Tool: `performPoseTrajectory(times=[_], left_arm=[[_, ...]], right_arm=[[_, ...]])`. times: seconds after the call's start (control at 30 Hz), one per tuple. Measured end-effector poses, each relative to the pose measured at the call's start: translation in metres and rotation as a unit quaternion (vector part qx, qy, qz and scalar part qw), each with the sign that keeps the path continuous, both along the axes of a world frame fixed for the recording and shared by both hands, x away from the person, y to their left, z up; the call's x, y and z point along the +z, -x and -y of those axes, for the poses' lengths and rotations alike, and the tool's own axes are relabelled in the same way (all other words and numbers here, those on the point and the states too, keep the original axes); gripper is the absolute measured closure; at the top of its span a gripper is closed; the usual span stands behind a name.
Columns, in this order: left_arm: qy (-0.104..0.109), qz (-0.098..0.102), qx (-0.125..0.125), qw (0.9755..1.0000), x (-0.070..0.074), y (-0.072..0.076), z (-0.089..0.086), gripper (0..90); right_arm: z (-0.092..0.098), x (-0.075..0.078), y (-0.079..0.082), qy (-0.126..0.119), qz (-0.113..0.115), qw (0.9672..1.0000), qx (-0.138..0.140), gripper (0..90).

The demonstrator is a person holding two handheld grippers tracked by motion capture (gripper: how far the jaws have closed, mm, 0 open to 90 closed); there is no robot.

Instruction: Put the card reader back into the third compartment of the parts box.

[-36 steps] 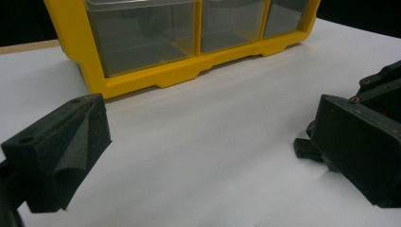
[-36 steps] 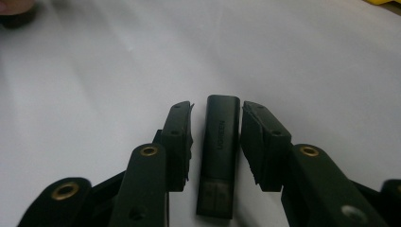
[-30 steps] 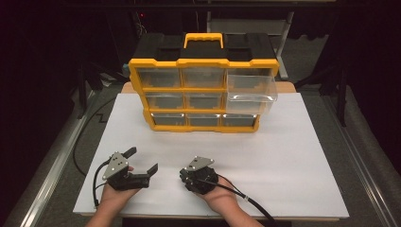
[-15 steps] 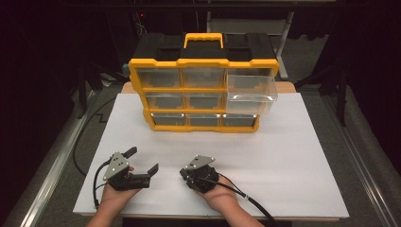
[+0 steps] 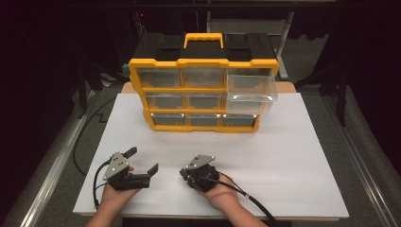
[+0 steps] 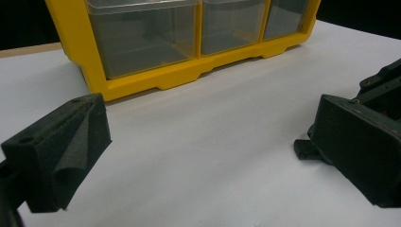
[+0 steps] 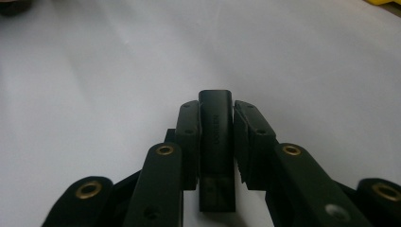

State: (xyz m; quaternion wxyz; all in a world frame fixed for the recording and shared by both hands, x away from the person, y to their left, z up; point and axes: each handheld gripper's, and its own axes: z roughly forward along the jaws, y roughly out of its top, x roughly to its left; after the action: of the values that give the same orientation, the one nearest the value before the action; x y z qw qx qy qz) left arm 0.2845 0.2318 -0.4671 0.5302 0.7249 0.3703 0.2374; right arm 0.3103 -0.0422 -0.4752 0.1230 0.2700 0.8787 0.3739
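A yellow organiser [image 5: 204, 62] with clear drawers stands at the back of the white sheet [image 5: 293, 156]. Its top right drawer [image 5: 250, 92] is pulled out and looks empty. My left gripper [image 5: 143, 160] rests near the front edge, jaws wide apart with nothing between them. The left gripper view [image 6: 208, 151] faces the organiser's bottom row [image 6: 142, 42]. To its right, my right gripper [image 5: 185, 174] is shut on a small flat black bar [image 7: 216, 137]. The bar's tip [image 6: 305, 149] pokes out toward the left gripper.
A black cable [image 5: 255, 203] trails from the right gripper off the front edge. Another cable [image 5: 82, 142] runs along the left side of the sheet. Dark floor and metal rails [image 5: 359, 156] border the table.
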Motion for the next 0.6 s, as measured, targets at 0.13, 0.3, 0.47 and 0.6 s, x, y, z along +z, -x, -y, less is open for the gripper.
performPoseTrajectory(times=[0.13, 0.3, 0.47, 0.6], left_arm=[[0.003, 0.001, -0.003, 1.0, 0.001, 0.001, -0.001, 0.3], [0.002, 0.003, -0.006, 1.0, 0.0, 0.001, 0.0, 0.3], [0.005, 0.005, -0.007, 1.0, 0.001, 0.002, 0.001, 0.3], [0.007, 0.004, -0.007, 0.9999, 0.0, 0.001, 0.0, 0.3]], right_arm=[[0.006, 0.006, 0.007, -0.002, 0.016, 0.9998, 0.013, 74.4], [0.026, 0.013, 0.015, 0.004, 0.034, 0.9992, 0.018, 74.3], [0.051, 0.017, 0.019, 0.007, 0.036, 0.9993, 0.011, 74.3], [0.073, 0.019, 0.02, 0.003, 0.038, 0.9993, -0.005, 74.2]])
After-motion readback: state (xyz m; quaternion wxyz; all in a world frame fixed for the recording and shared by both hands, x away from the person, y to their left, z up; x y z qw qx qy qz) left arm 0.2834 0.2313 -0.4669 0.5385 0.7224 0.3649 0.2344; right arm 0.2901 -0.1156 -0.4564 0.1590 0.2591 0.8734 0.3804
